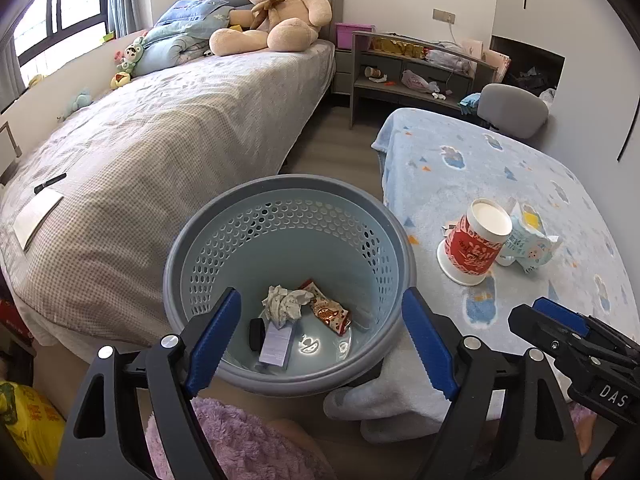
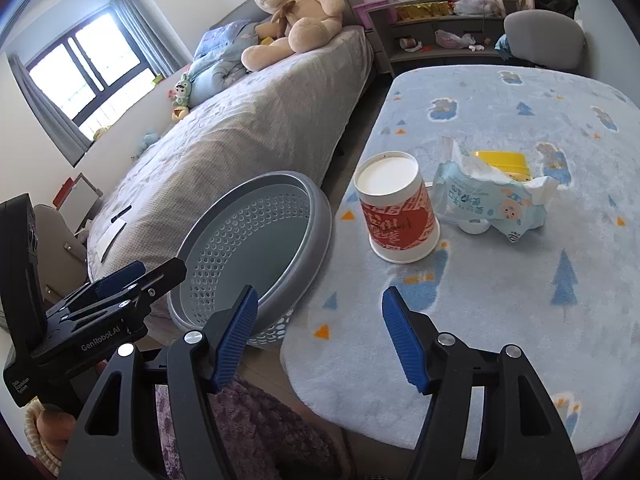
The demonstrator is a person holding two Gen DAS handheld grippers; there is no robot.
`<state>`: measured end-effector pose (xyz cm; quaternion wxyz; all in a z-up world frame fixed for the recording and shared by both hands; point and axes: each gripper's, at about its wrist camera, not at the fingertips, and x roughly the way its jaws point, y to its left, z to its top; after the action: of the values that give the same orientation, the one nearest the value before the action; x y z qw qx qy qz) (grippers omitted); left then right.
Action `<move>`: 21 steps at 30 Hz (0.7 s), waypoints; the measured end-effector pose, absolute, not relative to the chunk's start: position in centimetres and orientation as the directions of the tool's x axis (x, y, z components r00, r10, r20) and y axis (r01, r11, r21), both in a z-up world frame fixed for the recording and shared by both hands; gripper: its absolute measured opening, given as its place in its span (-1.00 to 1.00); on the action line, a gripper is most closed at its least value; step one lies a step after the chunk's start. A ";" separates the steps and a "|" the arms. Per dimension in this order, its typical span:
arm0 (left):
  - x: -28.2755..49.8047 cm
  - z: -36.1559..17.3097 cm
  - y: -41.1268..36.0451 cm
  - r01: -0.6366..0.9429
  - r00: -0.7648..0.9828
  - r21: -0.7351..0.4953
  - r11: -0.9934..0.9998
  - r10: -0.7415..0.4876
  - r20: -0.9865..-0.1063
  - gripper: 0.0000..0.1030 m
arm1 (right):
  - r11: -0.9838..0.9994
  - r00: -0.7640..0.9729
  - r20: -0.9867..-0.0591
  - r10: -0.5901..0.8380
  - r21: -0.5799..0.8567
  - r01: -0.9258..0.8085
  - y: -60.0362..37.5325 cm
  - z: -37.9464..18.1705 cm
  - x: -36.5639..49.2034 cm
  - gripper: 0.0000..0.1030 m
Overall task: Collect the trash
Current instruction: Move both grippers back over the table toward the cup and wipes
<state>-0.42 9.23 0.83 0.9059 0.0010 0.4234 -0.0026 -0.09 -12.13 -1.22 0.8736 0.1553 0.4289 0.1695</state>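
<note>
A round grey-blue perforated trash basket (image 1: 200,256) (image 2: 316,216) stands on the floor between the bed and a low table. Inside lie crumpled paper (image 1: 285,302), a red snack wrapper (image 1: 329,310), a small card and a black item. My left gripper (image 1: 322,300) hangs open over the basket's near rim, nothing between its fingers. On the table's blue cloth (image 2: 500,288) stand an upside-down red-and-white paper cup (image 2: 396,208) (image 1: 474,246) and a crumpled light-blue wipes pack (image 2: 492,200) (image 1: 528,242) beside a yellow item (image 2: 502,164). My right gripper (image 2: 318,298) is open and empty, short of the cup.
A grey bed (image 1: 168,136) with a large teddy bear (image 1: 276,12) runs along the left. A grey shelf desk (image 1: 412,76) with clutter and a grey chair (image 1: 514,110) stand at the back. Purple fleece (image 1: 248,440) lies just below the grippers.
</note>
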 end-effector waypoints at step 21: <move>-1.6 1.0 0.7 0.086 0.635 0.036 0.996 -0.026 -0.772 0.59 | 0.887 0.617 -0.674 0.406 0.454 -0.088 -21.0 -1.9 -1.6 0.39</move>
<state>-1.63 0.68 0.99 0.9035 0.0346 0.4261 -0.0310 -1.61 -20.96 -1.93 0.8784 0.1921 0.4144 0.1407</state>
